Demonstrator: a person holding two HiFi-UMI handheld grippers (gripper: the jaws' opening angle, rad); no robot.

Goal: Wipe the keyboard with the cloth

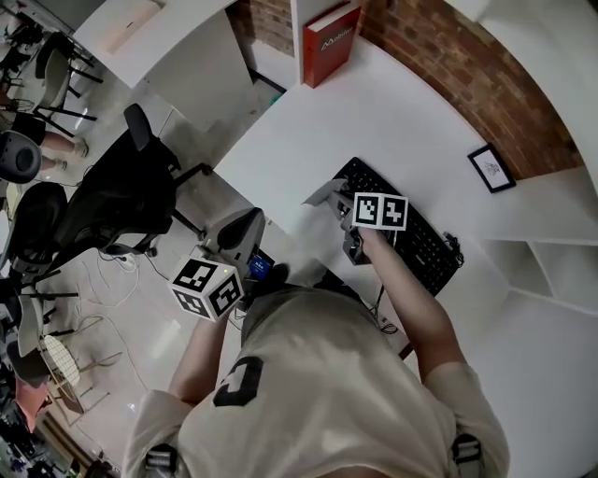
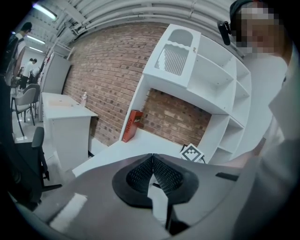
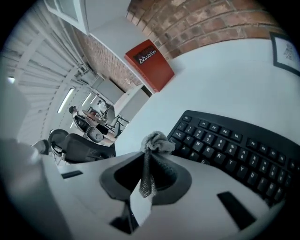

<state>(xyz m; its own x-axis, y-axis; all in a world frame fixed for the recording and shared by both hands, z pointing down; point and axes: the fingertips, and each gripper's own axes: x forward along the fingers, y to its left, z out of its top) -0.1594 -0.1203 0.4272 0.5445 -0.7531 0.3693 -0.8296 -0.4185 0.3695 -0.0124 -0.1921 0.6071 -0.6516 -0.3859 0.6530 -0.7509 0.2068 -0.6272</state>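
Bright, even light; heavy fisheye bend.
Long white ceiling strip lights (image 2: 44,10) glow upper left in the left gripper view; the smooth white desktop (image 1: 402,112) looks washed out, the black plastic keyboard (image 3: 234,145) is sharp, and both gripper views blacken at their round edges.

Keyboard (image 1: 425,247) (image 3: 234,145) common to head, right views.

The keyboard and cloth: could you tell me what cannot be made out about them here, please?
Keyboard: head view, the right gripper and forearm cover its middle; right gripper view, the frame edge cuts off its right end.
Cloth: only a bunched tip shows; contact with the keys is unclear.
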